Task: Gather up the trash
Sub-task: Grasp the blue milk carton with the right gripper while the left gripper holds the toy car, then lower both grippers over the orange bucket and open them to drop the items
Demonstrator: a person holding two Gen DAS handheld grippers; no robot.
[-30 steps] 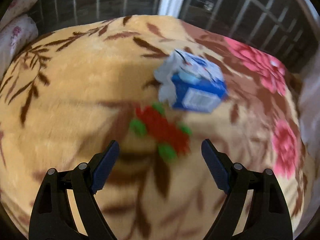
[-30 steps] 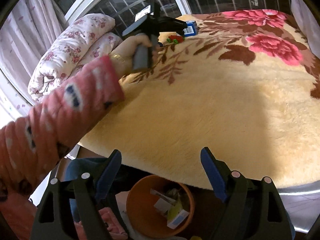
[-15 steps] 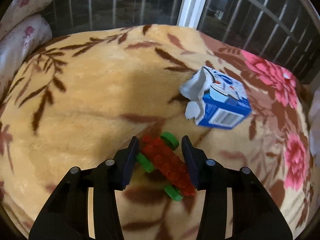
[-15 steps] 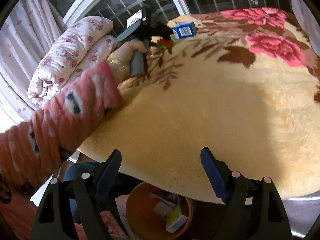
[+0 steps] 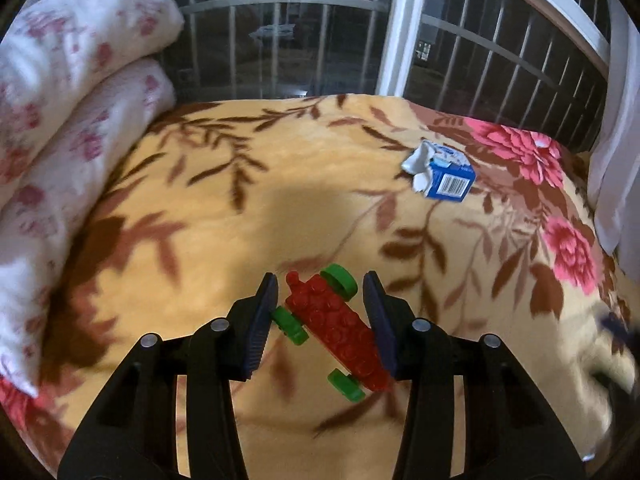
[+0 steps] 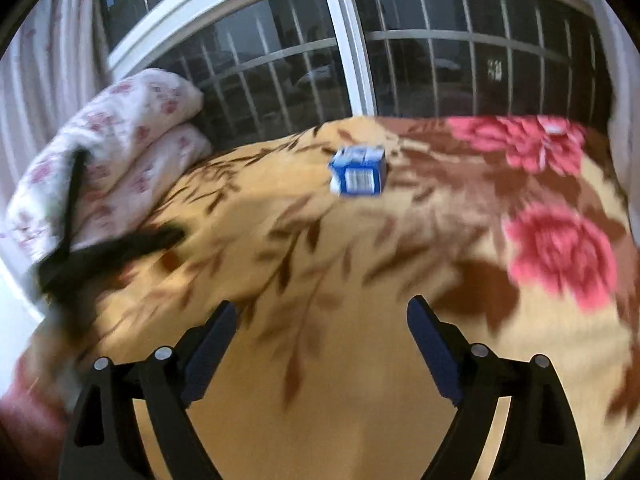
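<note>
My left gripper [image 5: 320, 300] is shut on a red toy brick car with green wheels [image 5: 334, 326] and holds it above the flowered blanket [image 5: 240, 208]. A crumpled blue and white carton [image 5: 442, 176] lies on the blanket, far ahead and to the right. In the right wrist view the carton [image 6: 358, 172] lies well ahead of my right gripper [image 6: 322, 336], which is open and empty over the blanket. The left gripper shows there as a dark blur at the left [image 6: 104, 252].
A folded white quilt with pink flowers [image 5: 60, 128] lies along the left side of the bed. A barred window [image 5: 360, 40] stands behind the bed. A white curtain [image 5: 616, 160] hangs at the right edge.
My left gripper closed on the toy car and drew back, lifting it away from the carton. My right gripper swung up from the orange bin onto the bed, toward the carton.
</note>
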